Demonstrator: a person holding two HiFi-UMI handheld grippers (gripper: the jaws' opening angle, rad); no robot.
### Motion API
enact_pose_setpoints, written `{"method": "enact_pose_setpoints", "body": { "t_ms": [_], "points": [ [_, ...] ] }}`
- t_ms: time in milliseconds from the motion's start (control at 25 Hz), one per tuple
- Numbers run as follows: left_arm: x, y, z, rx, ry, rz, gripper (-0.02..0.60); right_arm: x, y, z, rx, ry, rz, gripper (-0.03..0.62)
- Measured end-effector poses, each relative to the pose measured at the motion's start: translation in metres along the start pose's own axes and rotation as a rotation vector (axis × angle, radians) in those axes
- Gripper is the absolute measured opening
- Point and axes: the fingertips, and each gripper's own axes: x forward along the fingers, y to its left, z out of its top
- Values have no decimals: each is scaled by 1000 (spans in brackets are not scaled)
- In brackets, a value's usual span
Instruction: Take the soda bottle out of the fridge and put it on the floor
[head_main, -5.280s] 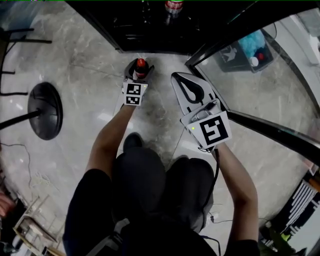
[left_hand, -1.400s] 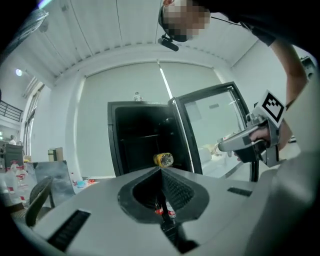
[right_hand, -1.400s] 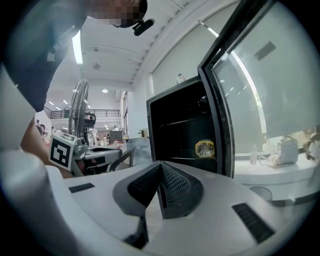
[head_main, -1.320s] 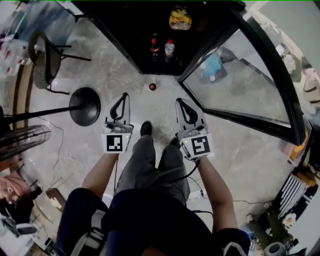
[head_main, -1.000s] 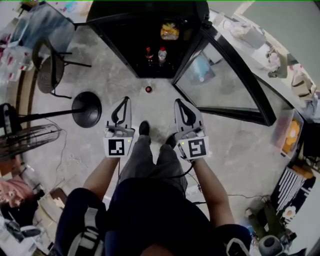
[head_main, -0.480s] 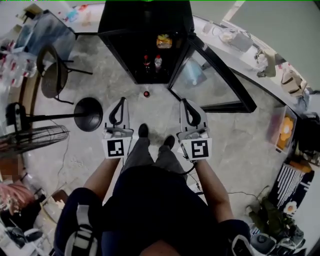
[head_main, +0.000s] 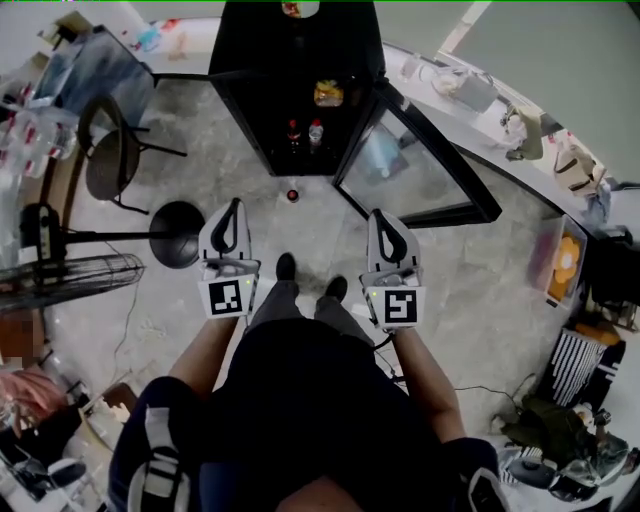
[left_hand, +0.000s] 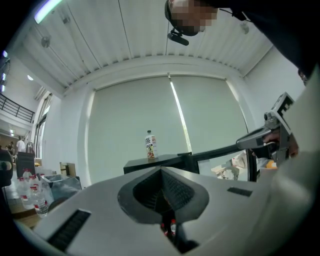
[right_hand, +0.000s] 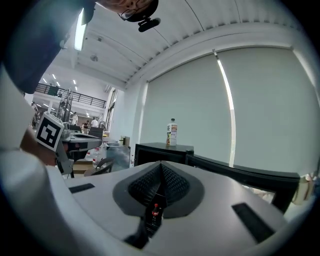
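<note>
- Left gripper (head_main: 233, 206): held level in front of the person's body. Its ribbed dark fingers (left_hand: 145, 191) are pressed together, with nothing clamped between them.
- Right gripper (head_main: 378, 214): held level alongside the left one, with the person's legs between the two. Its fingers (right_hand: 175, 185) are likewise together and grip nothing.
- Small dark soda bottle with a red cap (head_main: 292, 195): stands upright on the grey marbled floor (head_main: 470, 290), just in front of the open fridge. It is ahead of the person's dark shoes (head_main: 286, 266) and well apart from both grippers. Neither gripper touches it.
- Tall black fridge (head_main: 295, 50): stands open, with its glass door (head_main: 410, 165) swung out to the right of the head view.
- Fridge contents: two bottles (head_main: 305, 133) stand side by side on a low shelf inside. A yellow item sits on the shelf above them; its nature cannot be made out.
- Fridge top: a clear bottle with a printed label (left_hand: 150, 146) stands upright on it.
- Surroundings: a round black stand base (head_main: 177, 233) and a dark chair (head_main: 105, 160) stand on the floor to the left, clear of the soda bottle.
</note>
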Motion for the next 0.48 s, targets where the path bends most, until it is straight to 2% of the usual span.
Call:
{"method": "enact_pose_setpoints", "body": {
  "t_ms": [480],
  "points": [
    [-10, 3, 8, -4, -18, -5, 23, -6, -10, 5, -20, 19, -54, 18]
  ]
}}
